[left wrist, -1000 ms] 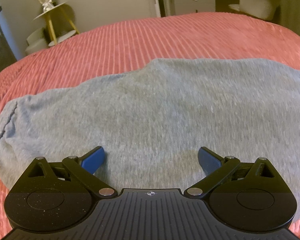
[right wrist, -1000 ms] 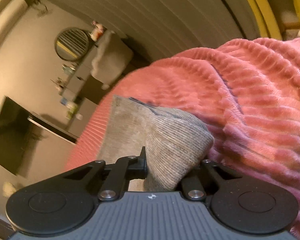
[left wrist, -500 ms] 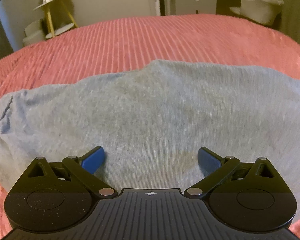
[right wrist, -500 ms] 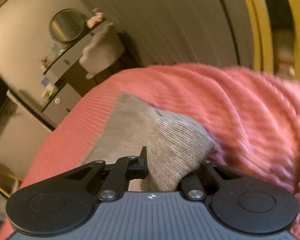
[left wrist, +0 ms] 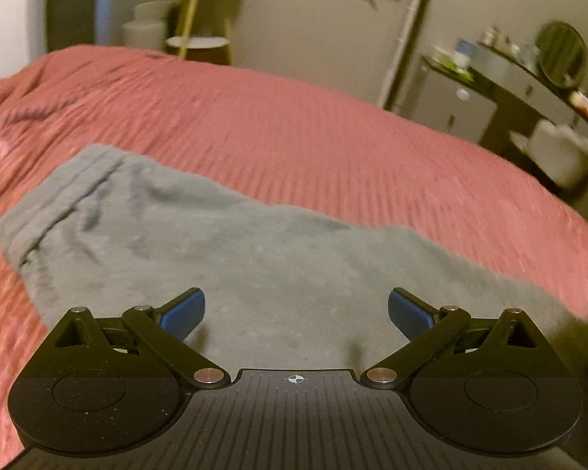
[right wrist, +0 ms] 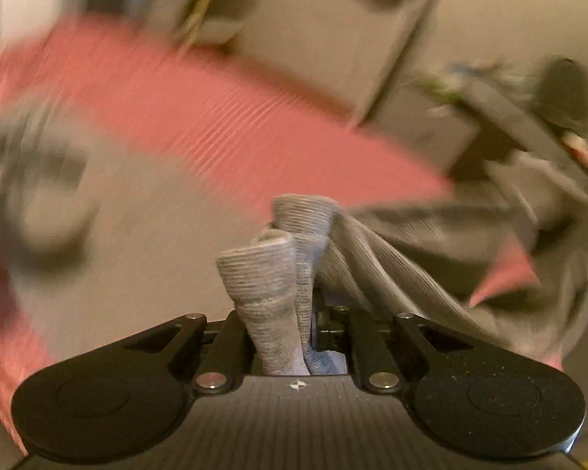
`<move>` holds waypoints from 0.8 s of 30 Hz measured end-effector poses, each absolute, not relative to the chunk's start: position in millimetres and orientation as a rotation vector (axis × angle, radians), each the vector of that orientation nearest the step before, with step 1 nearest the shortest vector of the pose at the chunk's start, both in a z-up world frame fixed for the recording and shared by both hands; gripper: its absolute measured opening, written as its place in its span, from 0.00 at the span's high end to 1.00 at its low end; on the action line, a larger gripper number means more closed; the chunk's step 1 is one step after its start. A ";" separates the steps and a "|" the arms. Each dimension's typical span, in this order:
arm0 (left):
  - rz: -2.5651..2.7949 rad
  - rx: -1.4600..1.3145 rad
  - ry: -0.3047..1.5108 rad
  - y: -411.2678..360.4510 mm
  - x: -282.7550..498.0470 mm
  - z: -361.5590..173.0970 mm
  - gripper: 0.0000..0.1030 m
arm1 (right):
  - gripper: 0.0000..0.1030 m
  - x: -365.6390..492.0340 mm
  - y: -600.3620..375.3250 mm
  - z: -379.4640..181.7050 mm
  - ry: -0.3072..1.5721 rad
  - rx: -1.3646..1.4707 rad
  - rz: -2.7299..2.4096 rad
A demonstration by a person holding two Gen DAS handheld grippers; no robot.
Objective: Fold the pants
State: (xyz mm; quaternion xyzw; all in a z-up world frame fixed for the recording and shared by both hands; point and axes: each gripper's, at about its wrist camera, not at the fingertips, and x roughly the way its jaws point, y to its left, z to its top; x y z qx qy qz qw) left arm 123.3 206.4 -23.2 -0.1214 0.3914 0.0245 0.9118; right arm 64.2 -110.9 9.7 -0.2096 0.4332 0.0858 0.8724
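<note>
Left wrist view: grey pants lie spread on the bed, over its pink ribbed cover. Fabric runs from the left edge of the bed across to the lower right; one end at upper left shows creases and a seam line. Far edge of the cloth is uneven, with a peak near the middle.

Left tongs: spread wide, blue pads well apart, nothing between them. They sit over the near part of the pants; contact with the cloth cannot be told.

Right wrist view: heavy motion blur. Right tongs pressed together, pinching a bunched fold of the pants. The gathered ribbed cloth stands up from between the fingers in two or three rounded ridges, and a length of it trails off to the right and down. The pink cover shows behind as a blurred band.

Background, left view: pale side stand with yellow legs beyond the far side of the bed; dark dresser at right with small items on top and a round mirror above it; white fluffy seat in front of the dresser. Small items too blurred to identify
</note>
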 end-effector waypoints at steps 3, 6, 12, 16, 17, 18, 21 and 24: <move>0.058 -0.279 0.799 213.1 122.8 -19.4 0.00 | 0.90 71.8 -62.0 -68.4 1.143 -0.609 0.216; 0.021 -0.326 0.798 217.7 120.2 -14.2 0.00 | 0.88 43.5 -29.3 -88.5 1.051 -0.921 0.228; -0.099 -0.310 0.773 202.5 113.3 -9.3 0.00 | 0.89 50.9 -42.2 -56.1 1.129 -0.802 0.206; -0.179 -0.276 0.814 195.6 118.6 -23.6 0.00 | 0.91 45.3 -41.1 -35.9 1.085 -0.779 0.202; -0.184 -0.281 0.834 195.2 121.7 -28.1 0.00 | 0.91 42.3 -45.4 -32.7 1.077 -0.755 0.190; -0.188 -0.289 0.851 196.3 125.3 -32.9 0.01 | 0.91 38.9 -50.4 -30.7 1.073 -0.713 0.174; -0.195 -0.307 0.864 196.8 129.2 -36.2 0.01 | 0.91 21.6 -53.9 -27.2 1.036 -0.674 0.157; -0.204 -0.308 0.835 197.4 126.3 -30.9 0.01 | 0.91 4.0 -55.1 -29.7 1.016 -0.655 0.174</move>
